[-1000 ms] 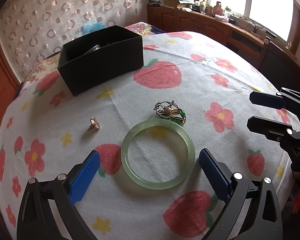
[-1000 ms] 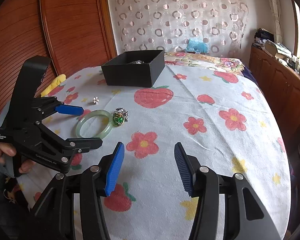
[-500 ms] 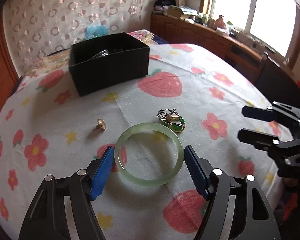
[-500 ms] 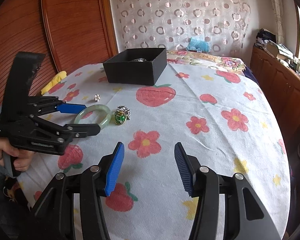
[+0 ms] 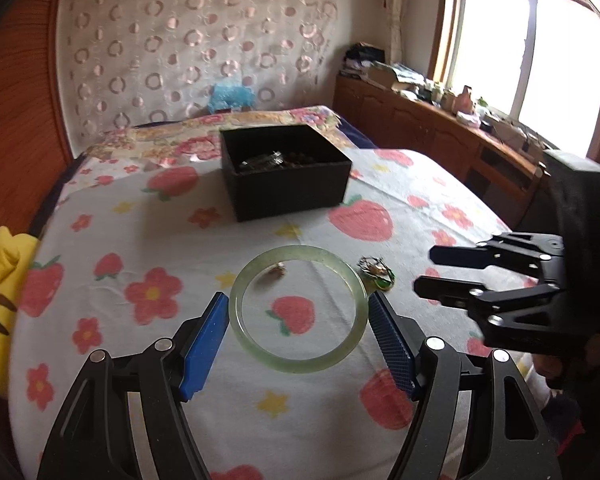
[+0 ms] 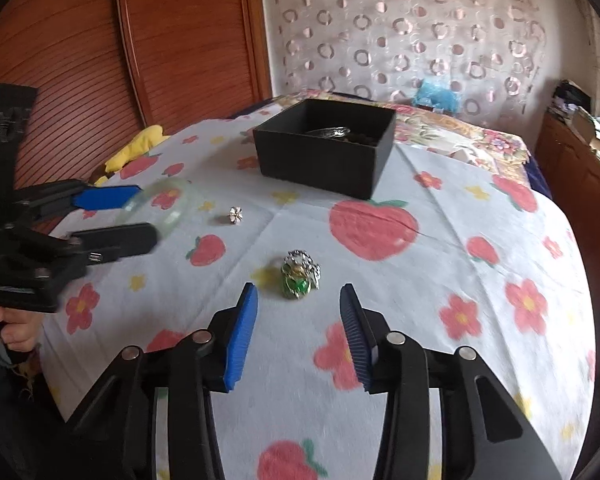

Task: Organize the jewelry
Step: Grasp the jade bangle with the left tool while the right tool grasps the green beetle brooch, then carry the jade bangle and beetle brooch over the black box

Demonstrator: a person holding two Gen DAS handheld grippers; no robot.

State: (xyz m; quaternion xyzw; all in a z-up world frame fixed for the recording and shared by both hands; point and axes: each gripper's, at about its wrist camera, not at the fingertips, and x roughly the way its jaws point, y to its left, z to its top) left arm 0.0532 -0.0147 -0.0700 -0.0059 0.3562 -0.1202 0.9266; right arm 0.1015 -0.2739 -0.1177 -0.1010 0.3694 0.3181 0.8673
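Note:
My left gripper (image 5: 298,320) is shut on the pale green jade bangle (image 5: 260,350) and holds it lifted above the table; it shows at the left of the right wrist view (image 6: 140,216) with the bangle (image 6: 172,216). A black open box (image 5: 286,184) holding jewelry stands further back, also in the right wrist view (image 6: 326,160). A green and silver brooch (image 6: 300,276) lies just ahead of my open, empty right gripper (image 6: 298,308). A small flower ring (image 6: 235,214) lies on the cloth left of it.
The table is covered by a white cloth with strawberries and flowers (image 6: 460,280). A yellow plush (image 5: 0,292) sits at the left edge. A wooden sideboard (image 5: 440,128) with clutter runs along the window side. My right gripper shows at the right of the left wrist view (image 5: 432,272).
My left gripper closed around the bangle and lifted it off the cloth. My right gripper moved forward and left toward the brooch.

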